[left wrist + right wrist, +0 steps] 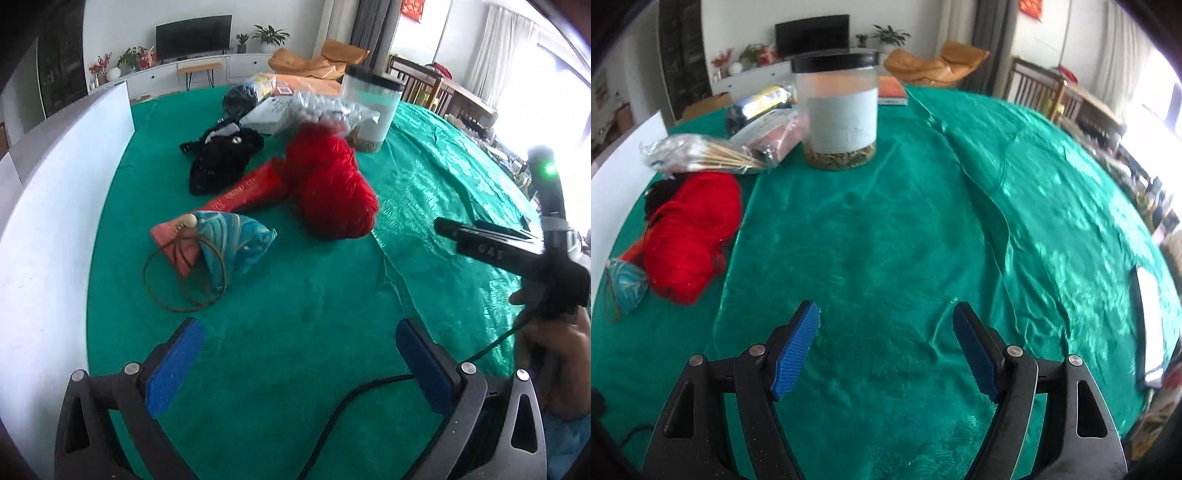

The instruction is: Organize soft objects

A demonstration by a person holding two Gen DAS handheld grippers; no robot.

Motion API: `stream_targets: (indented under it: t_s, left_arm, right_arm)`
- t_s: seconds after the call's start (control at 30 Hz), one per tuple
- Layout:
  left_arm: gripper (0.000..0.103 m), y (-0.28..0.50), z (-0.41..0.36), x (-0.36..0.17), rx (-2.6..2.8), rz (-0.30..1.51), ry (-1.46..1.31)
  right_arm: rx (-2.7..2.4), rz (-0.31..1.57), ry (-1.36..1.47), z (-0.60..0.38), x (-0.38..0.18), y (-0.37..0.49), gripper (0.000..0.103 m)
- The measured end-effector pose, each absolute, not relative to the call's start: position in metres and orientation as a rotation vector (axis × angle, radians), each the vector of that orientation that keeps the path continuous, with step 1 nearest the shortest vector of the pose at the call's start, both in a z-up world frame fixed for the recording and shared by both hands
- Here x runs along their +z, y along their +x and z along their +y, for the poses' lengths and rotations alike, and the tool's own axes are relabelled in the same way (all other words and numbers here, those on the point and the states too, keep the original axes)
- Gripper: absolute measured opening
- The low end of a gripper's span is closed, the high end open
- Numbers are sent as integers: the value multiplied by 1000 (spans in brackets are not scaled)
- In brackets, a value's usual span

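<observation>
Lying on the cloth: red yarn (pixel 332 184), a loose bundle left of centre, touching no gripper.
Black fabric (pixel 221 158): crumpled just behind the yarn, on its left.
Pouch (pixel 229 243): blue patterned, with a bead and cord loop, near the yarn on the front left, resting against a red packet (pixel 247 188).
Left gripper (pixel 299 365): released, jaws spread wide, nothing between the blue pads; it hangs over bare cloth in front of the pouch.
Right gripper (pixel 886 347): released, jaws apart and empty, over bare cloth well right of the yarn.
Hand (pixel 561 354): grips the right gripper's handle at the picture's right edge.
Jar (pixel 838 110): clear, black lid, white label, upright behind the yarn.
Bag of swabs (pixel 705 155): clear plastic, lying beside the jar.
Tablecloth (pixel 923 229): green, creased, covering the table.
</observation>
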State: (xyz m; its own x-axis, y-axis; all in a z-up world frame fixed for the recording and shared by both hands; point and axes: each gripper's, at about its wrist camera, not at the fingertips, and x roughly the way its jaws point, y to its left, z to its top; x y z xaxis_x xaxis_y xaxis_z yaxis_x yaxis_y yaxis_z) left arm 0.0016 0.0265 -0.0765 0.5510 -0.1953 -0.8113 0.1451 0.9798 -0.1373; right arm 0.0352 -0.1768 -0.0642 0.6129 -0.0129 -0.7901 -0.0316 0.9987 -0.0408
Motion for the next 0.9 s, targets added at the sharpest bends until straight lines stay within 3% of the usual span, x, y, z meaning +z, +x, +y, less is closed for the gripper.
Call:
stream_targets:
  t_s: [0.13, 0.2, 0.4, 0.9]
  left_arm:
    - [103, 15, 16, -88, -196, 969, -9]
    - [103, 20, 14, -95, -193, 978, 7]
    - [103, 27, 10, -101, -178, 961, 47]
    - [103, 33, 4, -102, -173, 966, 77]
  right_arm:
    - [-23, 927, -43, -183, -65, 29, 78]
    - [-19, 940, -25, -183, -68, 31, 85]
    - [-18, 932, -9, -183, -68, 32, 90]
    - [-19, 930, -11, -175, -76, 36, 93]
